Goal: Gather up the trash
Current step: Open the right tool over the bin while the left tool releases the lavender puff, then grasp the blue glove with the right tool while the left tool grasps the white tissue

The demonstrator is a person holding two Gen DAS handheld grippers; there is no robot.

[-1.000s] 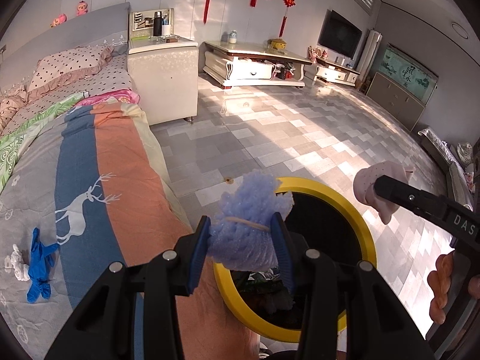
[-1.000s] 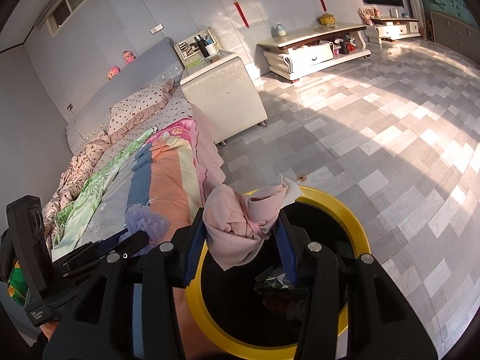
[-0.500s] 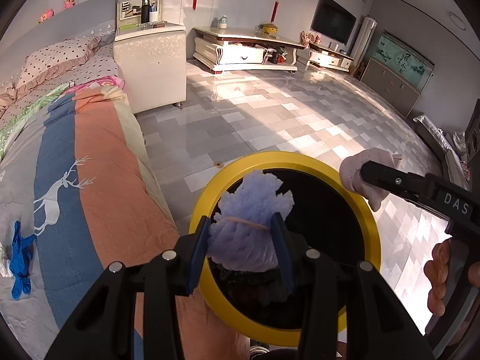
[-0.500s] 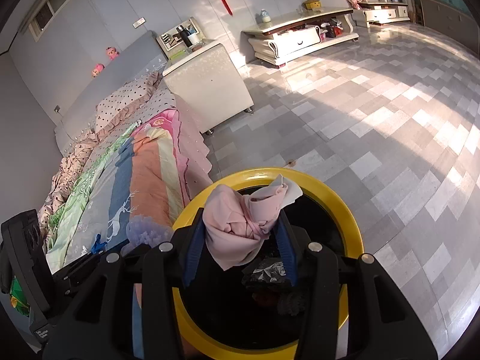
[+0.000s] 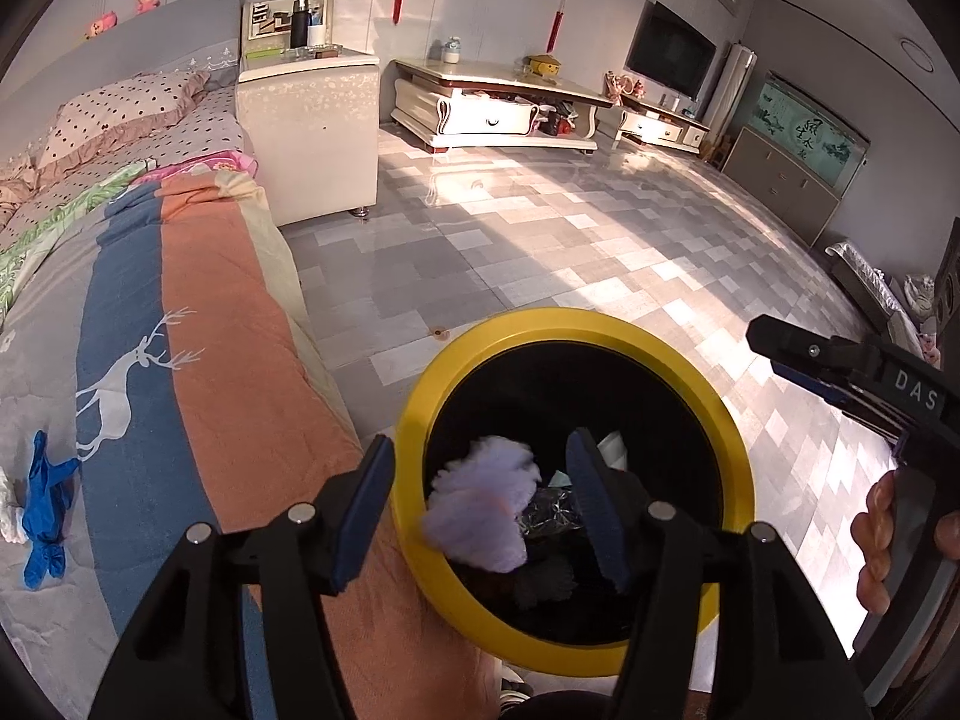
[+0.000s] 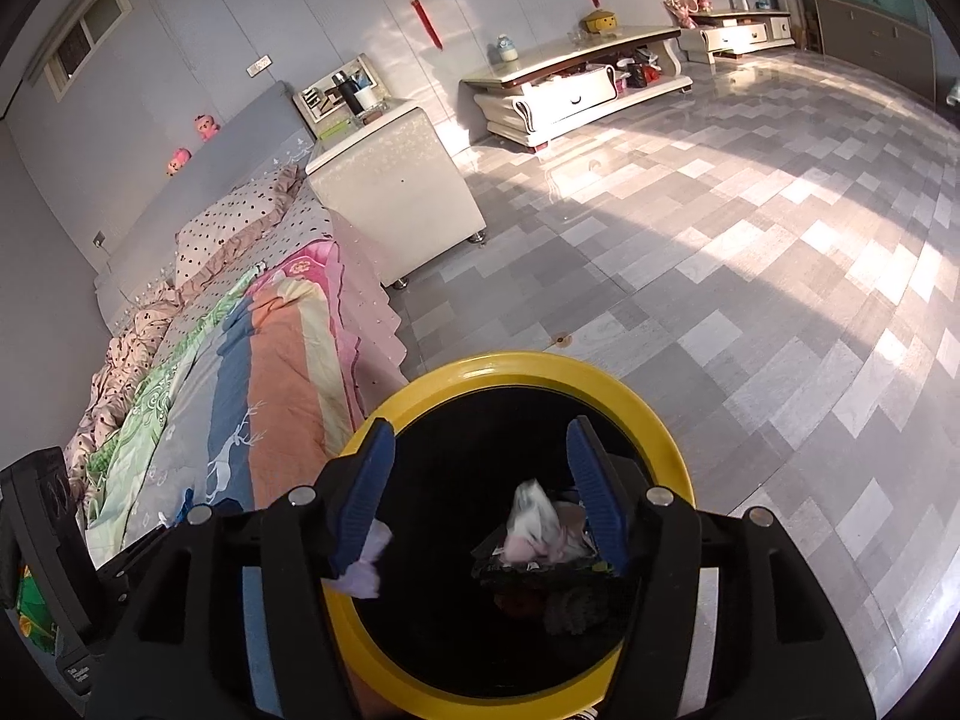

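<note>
Lilac wad: the fluffy lilac tissue wad [image 5: 480, 507] is loose between the blue pads, touching neither, just inside the bin's near-left rim. It looks to be dropping in.
Pink wad: the crumpled pale pink cloth wad [image 6: 534, 525] is free too, down among dark scraps in the bin, right of centre in the right wrist view.
Bin: round black bin with a glossy yellow rim [image 5: 735, 450], standing on the floor, tight against the side of the bed. Both grippers hang over its mouth!
Left gripper: the left gripper [image 5: 480, 495] has its jaws opening, nothing pinched, lilac wad let go.
Right gripper: the right gripper [image 6: 480, 489] has its jaws opening as well, pads bare, pink wad below them.
Step in hand: the release, I'd say. Do it well by keeping both tips over the black opening until each wad is clearly under the rim. The lilac one sits close to the edge, so nudging the left tips toward the centre looks wise.
Risk: light fluff could catch a pad or perch on the yellow rim.
Still to collect: a crumpled blue glove [image 5: 42, 510] and a white scrap [image 5: 9, 519] lie on the striped deer-print bedspread [image 5: 198, 360], well apart from the bin.
Beyond: grey tiled floor [image 5: 540, 240], sunlit.
</note>
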